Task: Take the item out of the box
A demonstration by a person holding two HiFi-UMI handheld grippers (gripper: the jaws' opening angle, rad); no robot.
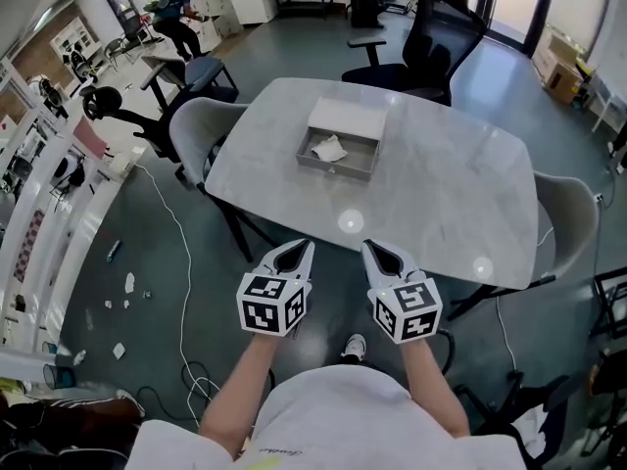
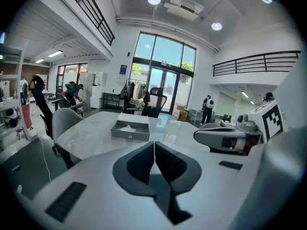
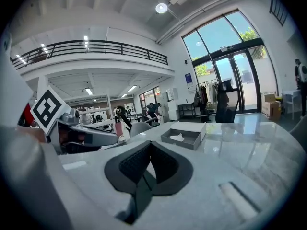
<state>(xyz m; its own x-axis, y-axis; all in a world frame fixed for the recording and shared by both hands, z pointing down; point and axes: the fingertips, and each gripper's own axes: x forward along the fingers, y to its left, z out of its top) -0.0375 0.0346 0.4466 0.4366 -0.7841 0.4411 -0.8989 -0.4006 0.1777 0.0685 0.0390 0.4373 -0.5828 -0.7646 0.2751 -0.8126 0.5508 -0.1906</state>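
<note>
Both tongs hang short of the pale marble table (image 1: 451,204), left gripper (image 1: 298,250) and right gripper (image 1: 378,252) each pressed together on nothing. The white crumpled item (image 1: 328,149) lies in the open grey box (image 1: 337,170), farther off. Best spread one pair early and descend straight over it.

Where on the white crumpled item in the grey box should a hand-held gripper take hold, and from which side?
Probably best: pinch the bunched-up middle of the white item from straight above. The grey box walls it in on every side and is open only on top, so a sideways approach looks blocked.
</note>
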